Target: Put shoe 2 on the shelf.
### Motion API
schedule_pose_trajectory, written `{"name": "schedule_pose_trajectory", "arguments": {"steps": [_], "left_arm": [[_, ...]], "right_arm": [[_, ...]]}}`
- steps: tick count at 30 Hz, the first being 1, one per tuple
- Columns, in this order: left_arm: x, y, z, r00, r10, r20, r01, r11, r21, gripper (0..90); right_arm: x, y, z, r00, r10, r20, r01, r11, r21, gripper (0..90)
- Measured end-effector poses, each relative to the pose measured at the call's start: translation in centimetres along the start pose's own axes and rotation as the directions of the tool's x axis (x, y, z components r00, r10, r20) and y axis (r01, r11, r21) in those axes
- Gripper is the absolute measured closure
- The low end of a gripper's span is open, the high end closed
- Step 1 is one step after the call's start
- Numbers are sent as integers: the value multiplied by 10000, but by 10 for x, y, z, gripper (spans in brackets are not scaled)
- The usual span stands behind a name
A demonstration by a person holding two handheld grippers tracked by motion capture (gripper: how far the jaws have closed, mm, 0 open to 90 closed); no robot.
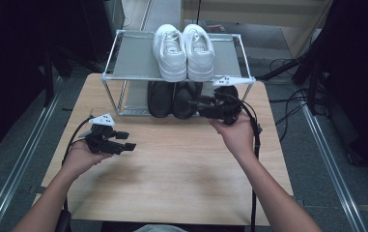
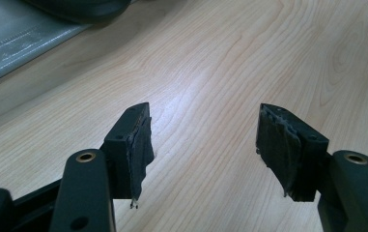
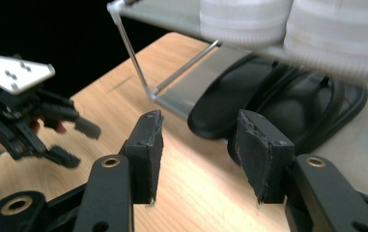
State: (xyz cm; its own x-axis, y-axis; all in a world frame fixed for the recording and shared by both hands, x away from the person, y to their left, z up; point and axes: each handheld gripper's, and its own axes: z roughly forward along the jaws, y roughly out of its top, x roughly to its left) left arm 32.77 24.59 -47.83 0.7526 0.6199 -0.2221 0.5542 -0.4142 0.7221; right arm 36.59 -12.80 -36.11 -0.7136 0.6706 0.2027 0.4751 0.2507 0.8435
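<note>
Reach step: right gripper (image 3: pixel 198 159), jaws apart and empty, nears black slippers (image 1: pixel 174 98) on the rack's (image 1: pixel 133 60) lower shelf. Next: straddle one slipper's edge, clamp. Left gripper (image 2: pixel 203 150) gapes idle over table (image 1: pixel 181 164).

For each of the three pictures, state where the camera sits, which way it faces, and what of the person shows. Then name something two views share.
High view: above the person's side, facing forward and down on the table; both forearms show.
Left gripper view: rides the left gripper, facing bare tabletop; open jaws.
Right gripper view: rides the right gripper, facing the black shoes; open jaws.
Shared: high and right gripper views show the white shoes.
</note>
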Motion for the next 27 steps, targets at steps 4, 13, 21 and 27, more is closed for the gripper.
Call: {"name": "schedule_pose_trajectory", "arguments": {"steps": [4, 13, 21, 27], "left_arm": [[-1, 0, 1, 10000, 38, -14, -38, 10000, 19, 379], [1, -1, 1, 10000, 32, 18, -33, 10000, 55, 378], [0, 0, 1, 9999, -66, 110, 66, 10000, -47, 361], [0, 3, 1, 9999, -99, 43, 101, 9995, -307, 355]], "right_arm": [[-2, -23, 5, 9996, 189, -225, -188, 9998, 41, 537], [-1, -62, 8, 9994, -86, -343, 91, 9999, 137, 519], [-2, -91, 18, 9968, -504, -623, 535, 9973, 493, 511], [-6, -103, 19, 9964, -550, -638, 599, 9952, 777, 509]]}}
